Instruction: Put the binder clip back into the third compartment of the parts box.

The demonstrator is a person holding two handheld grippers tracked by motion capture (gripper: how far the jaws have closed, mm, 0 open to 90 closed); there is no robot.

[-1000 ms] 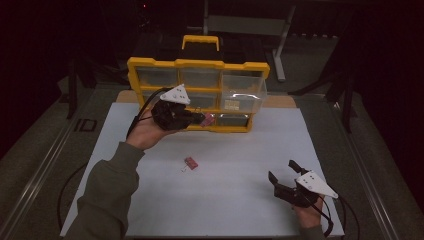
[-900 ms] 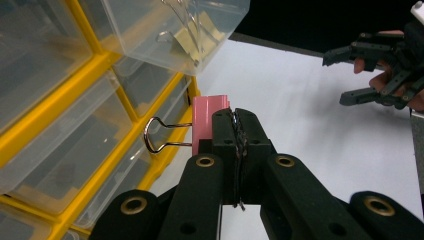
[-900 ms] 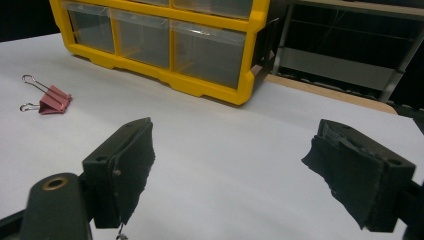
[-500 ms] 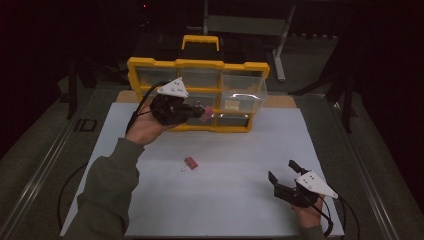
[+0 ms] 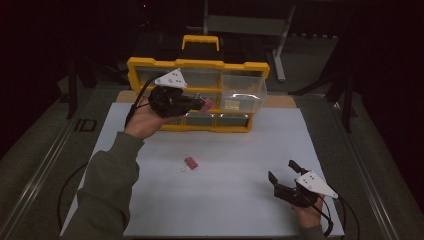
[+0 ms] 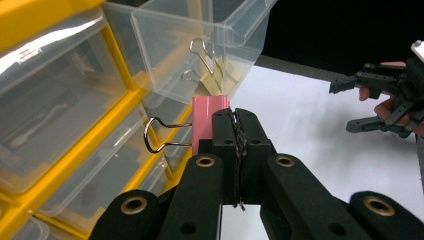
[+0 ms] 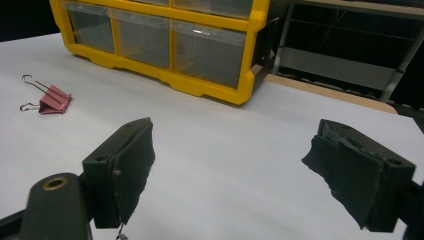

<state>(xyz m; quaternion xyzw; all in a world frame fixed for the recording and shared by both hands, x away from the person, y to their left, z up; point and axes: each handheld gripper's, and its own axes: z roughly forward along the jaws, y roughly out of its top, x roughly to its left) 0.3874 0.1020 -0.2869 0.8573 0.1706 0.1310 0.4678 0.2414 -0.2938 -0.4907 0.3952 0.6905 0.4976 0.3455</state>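
My left gripper [image 5: 200, 104] is raised in front of the yellow drawer organizer [image 5: 197, 64] and is shut on a pink binder clip [image 5: 207, 103]. In the left gripper view the jaws [image 6: 235, 117] pinch the clip [image 6: 207, 117] at its pink body, with the wire handles pointing left. The clip hangs just below the clear drawer [image 6: 200, 35], which is pulled out and holds other wire-handled clips. A second pink binder clip [image 5: 190, 162] lies on the white mat. My right gripper [image 5: 281, 170] rests low at the front right, open with nothing between its jaws [image 7: 232, 155].
The organizer [image 7: 200, 82] stands at the far edge of the white mat [image 5: 235, 210], its other drawers closed. The pulled-out drawer [image 5: 243, 95] juts forward at its right. The loose clip [image 7: 52, 100] lies left of my right gripper. Dark metal rails flank the table.
My left hand has drifted slightly up and toward the organizer with the pink clip still held. The right gripper has not moved.
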